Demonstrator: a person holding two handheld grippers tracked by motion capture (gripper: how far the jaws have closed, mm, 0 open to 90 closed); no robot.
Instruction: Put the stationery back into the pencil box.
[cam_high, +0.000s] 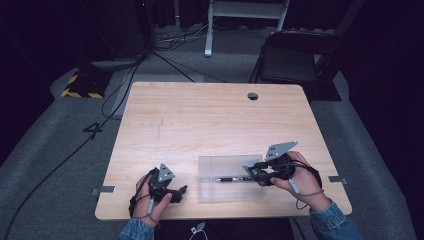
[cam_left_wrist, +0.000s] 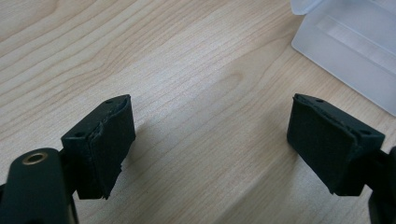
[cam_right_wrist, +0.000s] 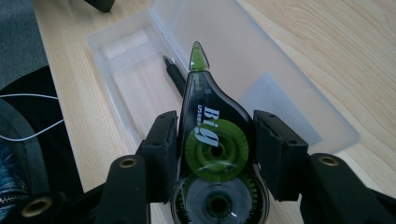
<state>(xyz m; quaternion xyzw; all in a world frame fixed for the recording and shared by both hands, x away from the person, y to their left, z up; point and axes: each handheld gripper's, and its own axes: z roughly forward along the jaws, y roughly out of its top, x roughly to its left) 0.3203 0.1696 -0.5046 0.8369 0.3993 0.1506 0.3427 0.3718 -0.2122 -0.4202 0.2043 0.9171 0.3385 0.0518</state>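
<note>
The right gripper (cam_right_wrist: 215, 154) clamps a correction tape dispenser (cam_right_wrist: 212, 135), its long axis and green tip pointing left over the open clear plastic case (cam_high: 212, 167), where 1 pen (cam_right_wrist: 175, 74) lies. The left gripper (cam_left_wrist: 210, 144), jaws apart and empty, rests left of the case.

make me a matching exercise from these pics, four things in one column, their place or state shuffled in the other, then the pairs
Things:
1. correction tape dispenser
2. black pen
3. left gripper
4. clear plastic case

Places or states:
A. jaws wide apart, nothing between them
B. lying inside the open case
C. clamped between the right gripper's jaws
D. open on the table's near edge, between the two hands

Pairs: 1-C, 2-B, 3-A, 4-D
</note>
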